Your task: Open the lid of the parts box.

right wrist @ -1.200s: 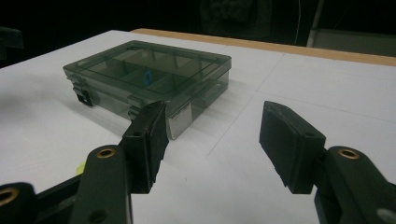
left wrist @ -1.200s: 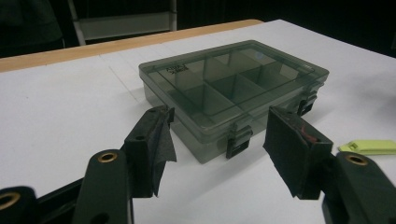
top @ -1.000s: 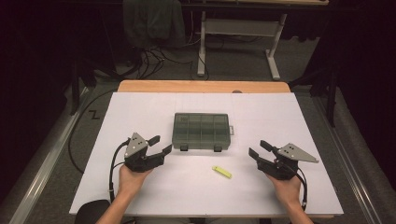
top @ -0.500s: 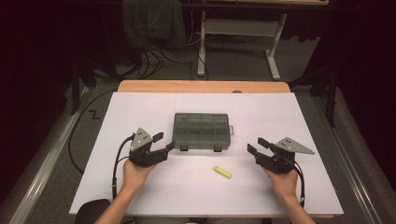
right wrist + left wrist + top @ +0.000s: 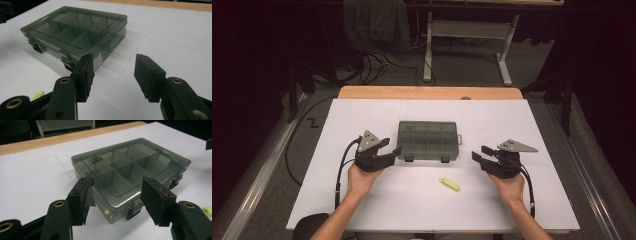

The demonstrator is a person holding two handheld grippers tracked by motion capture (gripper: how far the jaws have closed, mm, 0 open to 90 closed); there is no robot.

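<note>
Nearest to me, my forearms come up over the front edge of the desk (image 5: 362, 210), each hand wrapped around a hand-held gripper. My left hand-held gripper (image 5: 393, 149) sits just beside the near left corner of the compartment box (image 5: 428, 141); its jaws stand apart with nothing pressed between them, and they have just been closing a little. Looking along those jaws, the box's near corner lies in the gap ahead of the pads, not touched by them. My right hand-held gripper (image 5: 479, 154) is near the box's right end but apart from it, jaws also spread and empty, and they too have just been narrowing. Along its jaws I see only bare white desk between the pads, the box off to the left beyond them.

Between my two hands, nearer me than the box, a small yellow-green piece (image 5: 449, 184) lies flat on the desk.

Farther on, the smoky clear box rests flat at the desk's middle, lid down, its latches (image 5: 445, 159) facing me, its inner dividers showing through.
</note>
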